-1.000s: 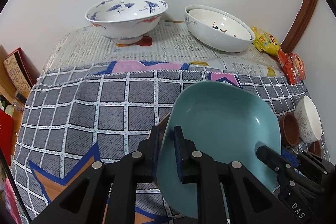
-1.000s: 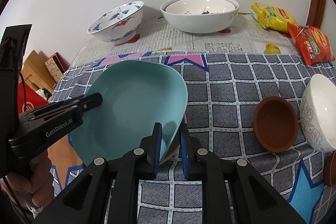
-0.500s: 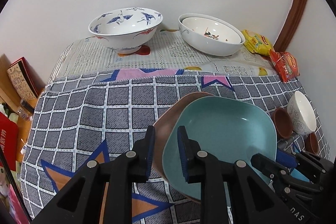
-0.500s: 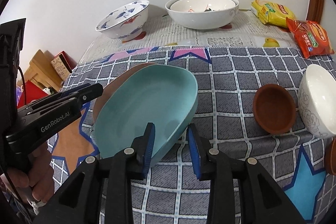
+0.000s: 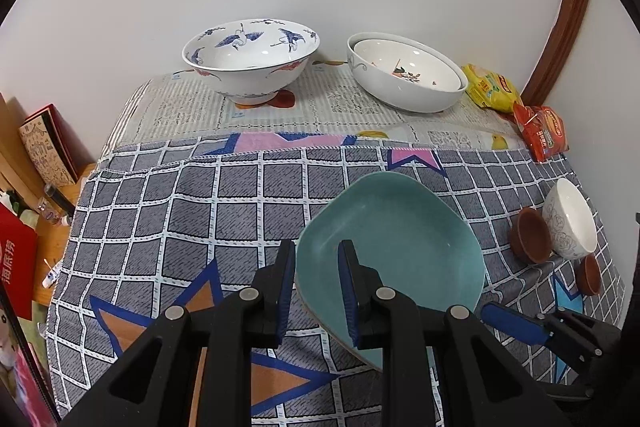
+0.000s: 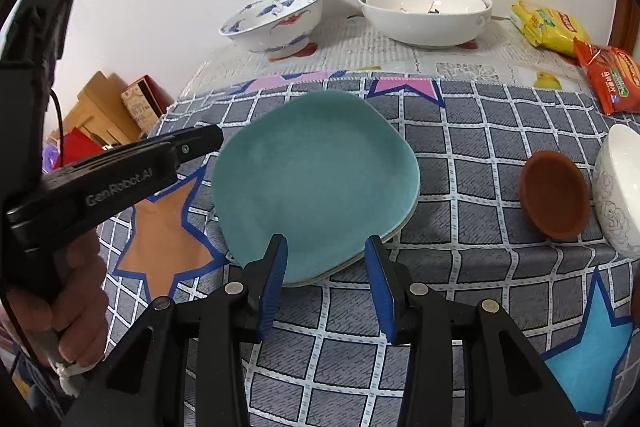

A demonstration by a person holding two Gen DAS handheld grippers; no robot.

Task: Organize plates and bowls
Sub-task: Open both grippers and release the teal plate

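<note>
A teal plate (image 5: pixel 396 243) (image 6: pixel 316 183) lies flat on top of a stack on the checked cloth. A pale rim (image 6: pixel 400 231) of a lower plate shows beneath it. My left gripper (image 5: pixel 316 255) hovers at the plate's left rim with the rim in the gap and the pads off it. One of its fingers (image 6: pixel 192 147) ends just beside that rim. My right gripper (image 6: pixel 326 247) is at the near rim. Its jaws are opening, and the pads stand clear of the plate.
At the back stand a blue-crane bowl (image 5: pixel 252 59) and nested white bowls (image 5: pixel 408 79). To the right are a small brown bowl (image 6: pixel 556 195), a white flowered bowl (image 6: pixel 618 187) and another brown dish (image 5: pixel 590 275). Snack packets (image 5: pixel 542 131) lie far right. The table's left edge drops to boxes (image 5: pixel 44 147).
A second ago both grippers were shut on the tilted teal plate. It now lies flat on the stack, and both pairs of jaws have parted and drawn back a little.
</note>
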